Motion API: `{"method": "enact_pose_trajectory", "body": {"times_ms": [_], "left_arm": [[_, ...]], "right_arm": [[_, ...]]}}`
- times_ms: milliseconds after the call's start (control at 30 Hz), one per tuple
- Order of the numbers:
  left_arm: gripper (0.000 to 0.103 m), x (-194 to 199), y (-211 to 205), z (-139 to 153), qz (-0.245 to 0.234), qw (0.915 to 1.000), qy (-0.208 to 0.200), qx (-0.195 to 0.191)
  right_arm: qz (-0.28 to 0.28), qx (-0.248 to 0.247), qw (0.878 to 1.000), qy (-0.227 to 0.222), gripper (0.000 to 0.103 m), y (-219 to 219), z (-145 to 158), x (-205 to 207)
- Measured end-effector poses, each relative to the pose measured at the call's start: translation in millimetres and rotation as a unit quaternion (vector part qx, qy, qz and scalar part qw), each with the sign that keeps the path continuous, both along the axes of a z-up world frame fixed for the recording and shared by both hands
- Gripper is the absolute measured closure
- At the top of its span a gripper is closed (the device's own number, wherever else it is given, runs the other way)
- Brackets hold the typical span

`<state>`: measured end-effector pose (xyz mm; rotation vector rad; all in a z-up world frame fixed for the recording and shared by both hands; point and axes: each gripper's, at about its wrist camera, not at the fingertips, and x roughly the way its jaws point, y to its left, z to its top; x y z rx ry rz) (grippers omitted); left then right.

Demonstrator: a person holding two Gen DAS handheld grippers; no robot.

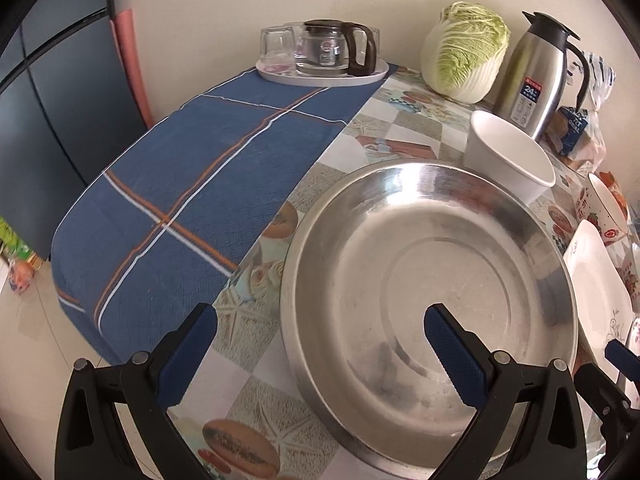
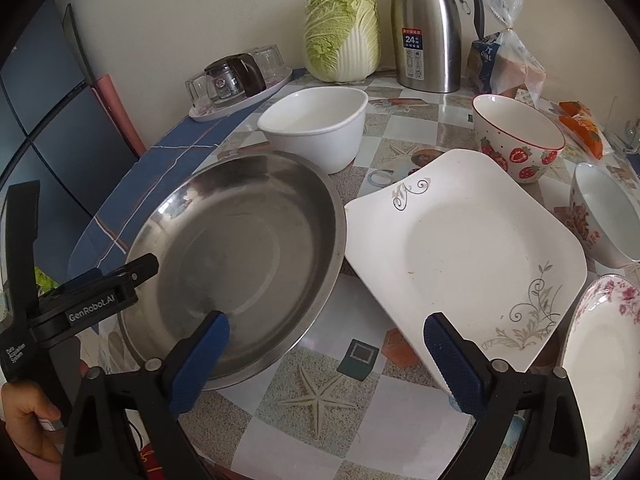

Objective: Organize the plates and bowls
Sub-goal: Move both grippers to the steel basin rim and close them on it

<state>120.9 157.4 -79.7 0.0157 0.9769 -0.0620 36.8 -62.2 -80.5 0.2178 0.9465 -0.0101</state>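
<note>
A round steel plate (image 1: 432, 280) (image 2: 240, 248) lies near the table's left edge. My left gripper (image 1: 320, 316) hangs open over its left rim, one finger above the dish and the other above the tablecloth. A square white plate (image 2: 472, 248) with grey scrollwork lies to the steel plate's right. My right gripper (image 2: 326, 318) is open over the gap between the two plates, holding nothing. Behind them stand a plain white bowl (image 2: 316, 124) and a strawberry bowl (image 2: 516, 140). A floral bowl (image 2: 604, 216) and a pink-flowered plate (image 2: 604, 360) sit at the right.
Along the wall stand a cabbage (image 2: 344, 32), a steel thermos jug (image 2: 428, 28), a bagged loaf (image 2: 504, 64) and a tray (image 1: 320, 76) with a glass pot and upturned glasses. A blue cloth (image 1: 192, 208) drapes the table's left end above the floor. A hand (image 2: 24, 420) holds the left gripper.
</note>
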Motion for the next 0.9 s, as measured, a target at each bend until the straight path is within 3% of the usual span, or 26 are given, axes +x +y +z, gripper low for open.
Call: {"method": "enact_pose_trajectory", "body": {"times_ms": [167,267,300,367,433,700,900], "left_arm": [[0.000,14.9,1.4,-4.6,-0.022,0.9996,0.015,-0.009],[0.004,22.8,1.4,-9.3,-0.028,0.9992,0.028,-0.008],[0.007,25.7,1.7,-11.4,-0.027,0.9991,0.034,-0.005],[0.013,31.0,3.5,-15.6,-0.026,0.9987,0.042,-0.006],[0.030,34.2,5.7,-18.6,-0.031,0.9984,0.047,-0.010],[0.043,46.3,8.9,-24.1,-0.046,0.9979,0.044,-0.008],[0.074,52.7,8.3,-20.5,-0.063,0.9971,0.040,-0.016]], "right_arm": [[0.003,0.003,1.000,0.001,0.026,4.5,-0.8,4.9],[0.005,0.001,1.000,0.008,0.043,6.6,-3.9,8.9],[0.003,0.000,1.000,0.011,0.054,6.6,-5.1,10.2],[0.000,0.000,1.000,0.018,0.060,6.2,-8.6,13.0],[-0.003,0.002,1.000,0.023,0.069,5.9,-12.1,16.1],[0.003,-0.007,0.999,0.032,0.076,9.6,-19.1,28.6],[0.010,-0.004,0.999,0.033,0.082,10.5,-24.5,35.9]]}}
